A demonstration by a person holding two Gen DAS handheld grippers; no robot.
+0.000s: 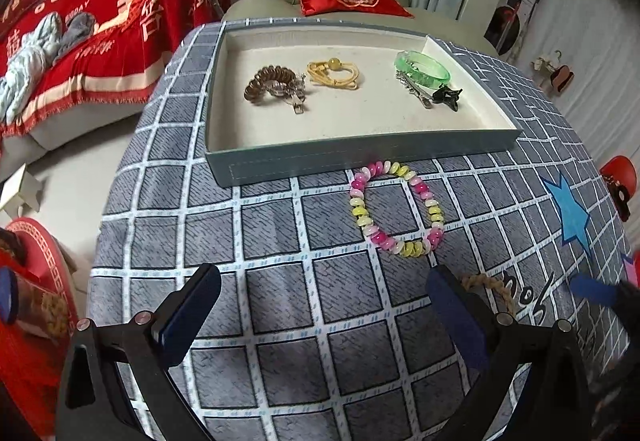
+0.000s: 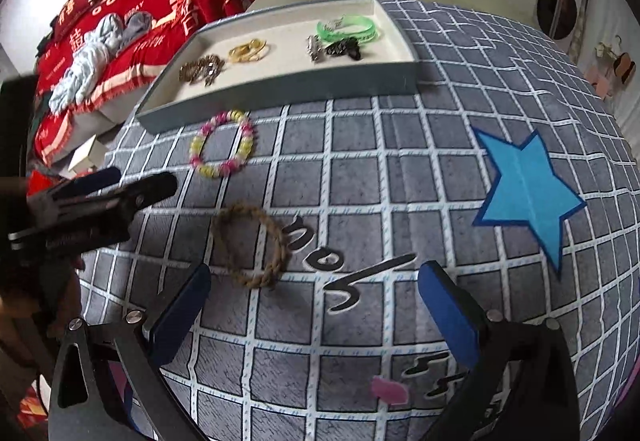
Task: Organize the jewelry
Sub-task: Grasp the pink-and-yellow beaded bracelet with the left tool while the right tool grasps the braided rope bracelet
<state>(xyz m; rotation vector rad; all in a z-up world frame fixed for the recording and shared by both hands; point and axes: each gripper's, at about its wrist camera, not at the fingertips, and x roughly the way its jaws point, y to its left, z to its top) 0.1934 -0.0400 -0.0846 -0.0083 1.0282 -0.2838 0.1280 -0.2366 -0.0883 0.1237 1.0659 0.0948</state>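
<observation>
While both grippers hover low over the cloth (image 1: 280, 301), jaws wide, empty.

Open grid-patterned cloth lies between the spread jaws of both grippers. On the bench, a pink-and-yellow beaded bracelet (image 1: 396, 209) sits just before the grey-blue tray's near wall (image 1: 320, 161), and a brown twisted-rope ring (image 2: 250, 245) lies near it. The tray's middle floor is bare between item clusters.

My left gripper (image 1: 324, 305), black angular frame, silver round screws, dark blue padded fingers (image 1: 190, 315), my right gripper (image 2: 314, 307) built alike, black struts, blue pads (image 2: 450, 311), a sliver of skin at left
</observation>
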